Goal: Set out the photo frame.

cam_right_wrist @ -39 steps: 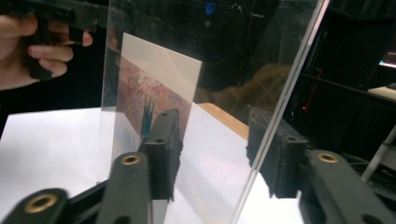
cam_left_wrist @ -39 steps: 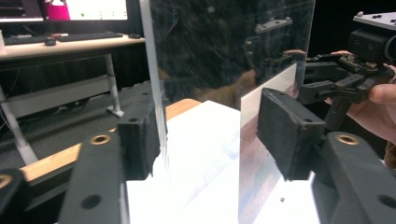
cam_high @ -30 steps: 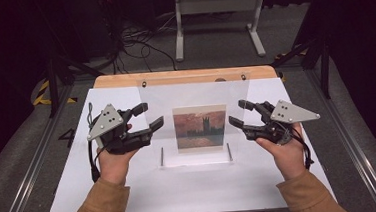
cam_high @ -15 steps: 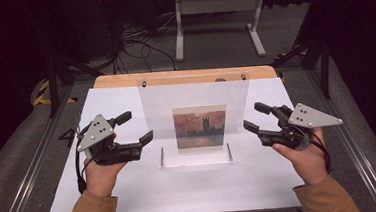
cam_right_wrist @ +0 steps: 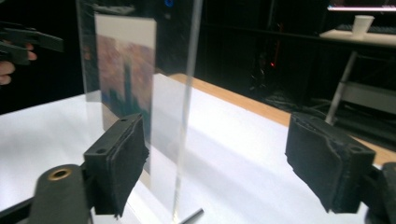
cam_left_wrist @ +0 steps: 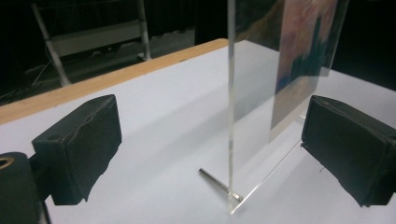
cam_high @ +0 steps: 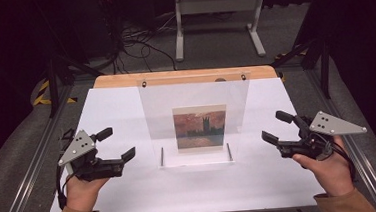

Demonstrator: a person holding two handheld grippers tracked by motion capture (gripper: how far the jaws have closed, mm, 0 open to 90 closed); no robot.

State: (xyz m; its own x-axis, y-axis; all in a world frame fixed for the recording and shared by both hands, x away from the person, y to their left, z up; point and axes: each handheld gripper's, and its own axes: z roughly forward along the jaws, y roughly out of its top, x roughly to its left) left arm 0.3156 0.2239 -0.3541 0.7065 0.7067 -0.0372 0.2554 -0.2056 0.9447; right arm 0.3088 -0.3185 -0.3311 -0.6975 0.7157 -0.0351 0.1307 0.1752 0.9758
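White surface (cam_high: 132,200), wooden edge at far side. Clear acrylic stand (cam_high: 195,120) upright at centre, picture inside facing person, long axis crosswise. Left gripper (cam_high: 119,145) left of stand, right gripper (cam_high: 274,126) right of it, both apart, about equally near. Jaws just opening, wide, nothing clamped. Hands low, pointing inward at stand's side edges.

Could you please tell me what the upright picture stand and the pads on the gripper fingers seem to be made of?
The picture stand looks like clear, glossy acrylic or glass: the table shows through it, its edge glints, and it mirrors the room. Thin metal-looking pins brace its foot. The finger pads look like matte black foam or rubber in layers, with rough, slightly frayed edges.
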